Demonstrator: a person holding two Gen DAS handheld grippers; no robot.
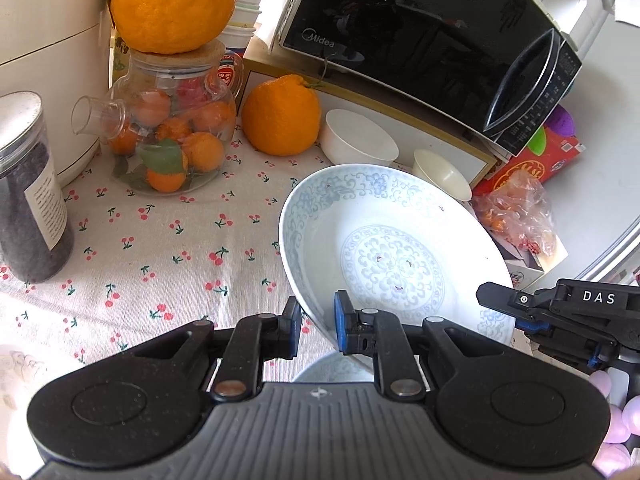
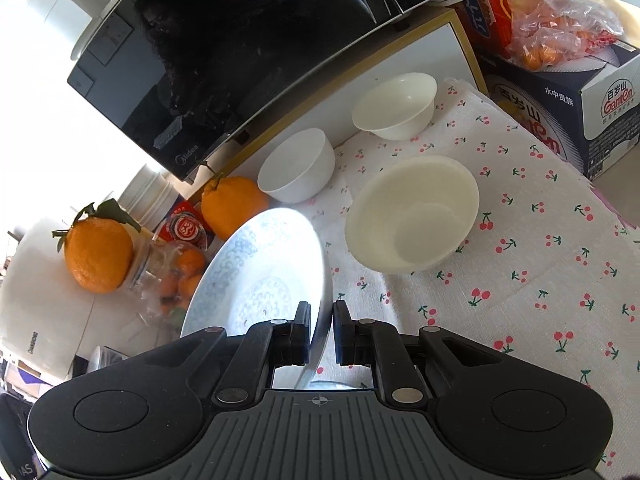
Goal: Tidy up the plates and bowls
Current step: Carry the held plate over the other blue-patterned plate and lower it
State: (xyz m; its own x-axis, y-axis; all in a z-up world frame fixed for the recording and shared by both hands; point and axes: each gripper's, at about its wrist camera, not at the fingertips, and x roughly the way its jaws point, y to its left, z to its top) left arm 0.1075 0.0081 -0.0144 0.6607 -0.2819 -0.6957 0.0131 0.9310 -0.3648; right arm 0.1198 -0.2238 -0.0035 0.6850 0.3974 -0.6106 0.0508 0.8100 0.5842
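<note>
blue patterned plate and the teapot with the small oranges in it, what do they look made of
Blue patterned plate: likely glazed porcelain; glossy white surface with pale blue floral print, thin rim.
Teapot: clear glass, since the small oranges show through; its lid looks like cork.

Black microwave (image 1: 420, 36), loose orange (image 1: 281, 115), glass jar (image 1: 172, 136) (another orange (image 1: 172, 4) on top), cherry-print tablecloth (image 1: 160, 240).
</note>
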